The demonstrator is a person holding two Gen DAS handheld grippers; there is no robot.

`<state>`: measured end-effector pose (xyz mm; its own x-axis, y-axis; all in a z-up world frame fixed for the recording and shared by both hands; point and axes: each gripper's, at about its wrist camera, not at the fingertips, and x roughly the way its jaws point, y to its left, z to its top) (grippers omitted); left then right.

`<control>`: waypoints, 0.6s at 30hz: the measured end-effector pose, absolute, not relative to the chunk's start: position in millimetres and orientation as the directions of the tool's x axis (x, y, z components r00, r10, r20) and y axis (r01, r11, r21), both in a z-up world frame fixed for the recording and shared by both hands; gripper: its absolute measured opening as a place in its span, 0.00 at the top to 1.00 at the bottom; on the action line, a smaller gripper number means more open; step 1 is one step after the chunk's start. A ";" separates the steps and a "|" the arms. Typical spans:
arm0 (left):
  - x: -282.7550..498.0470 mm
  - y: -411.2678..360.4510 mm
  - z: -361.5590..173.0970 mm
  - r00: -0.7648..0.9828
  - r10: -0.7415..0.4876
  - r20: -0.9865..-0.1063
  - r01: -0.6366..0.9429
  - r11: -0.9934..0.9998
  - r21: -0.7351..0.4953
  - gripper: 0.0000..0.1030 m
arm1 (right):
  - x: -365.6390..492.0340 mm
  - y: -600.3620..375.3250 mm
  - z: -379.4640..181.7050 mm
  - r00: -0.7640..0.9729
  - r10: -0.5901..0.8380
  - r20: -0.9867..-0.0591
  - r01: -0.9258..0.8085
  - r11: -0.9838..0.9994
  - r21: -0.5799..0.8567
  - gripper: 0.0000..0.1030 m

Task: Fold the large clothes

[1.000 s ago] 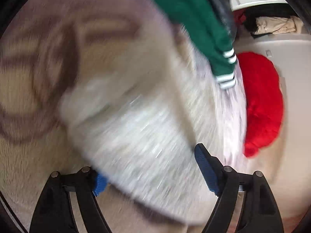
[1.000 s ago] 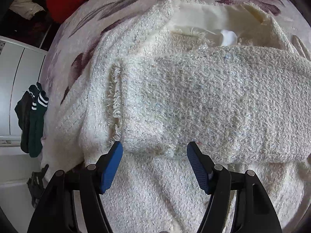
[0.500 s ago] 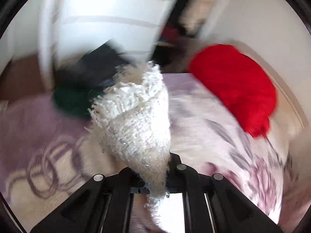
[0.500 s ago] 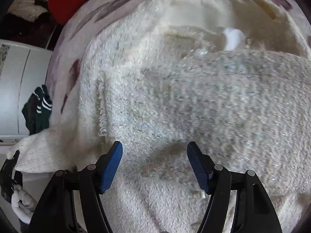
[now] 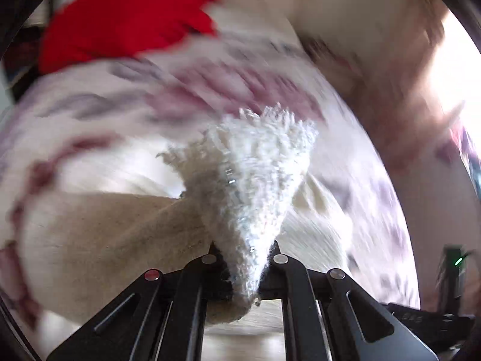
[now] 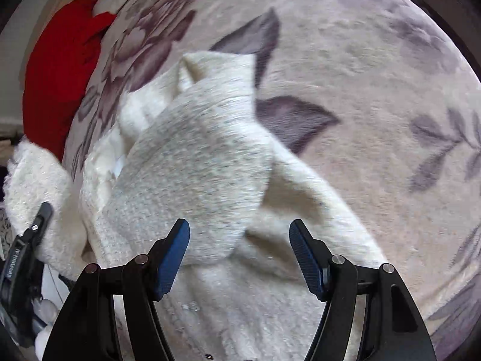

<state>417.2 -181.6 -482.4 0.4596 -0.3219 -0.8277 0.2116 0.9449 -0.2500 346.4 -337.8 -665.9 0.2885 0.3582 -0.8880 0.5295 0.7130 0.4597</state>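
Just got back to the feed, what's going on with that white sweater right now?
The left tongs are shut on a bunched, fringed edge of the cream knit garment, lifting that part off the floral blanket. The rest of the garment lies rumpled on the blanket, not yet folded flat. The right tongs are open just above the knit, gripping nothing. A red garment lies at the blanket's far edge, untouched. The left wrist view is blurred, so finer detail is unclear.
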 end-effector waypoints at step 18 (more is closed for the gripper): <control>374.7 -133.6 -493.1 0.307 -0.283 -0.909 0.147 0.957 -0.249 0.01 | 328.5 -367.2 -638.6 0.343 0.435 -0.832 0.494 0.670 0.554 0.27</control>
<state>374.7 -133.6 -493.1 0.3070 -0.2832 -0.9086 0.1470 0.9574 -0.2487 328.5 -367.2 -638.6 0.3435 0.4350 -0.8323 0.4941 0.6700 0.5541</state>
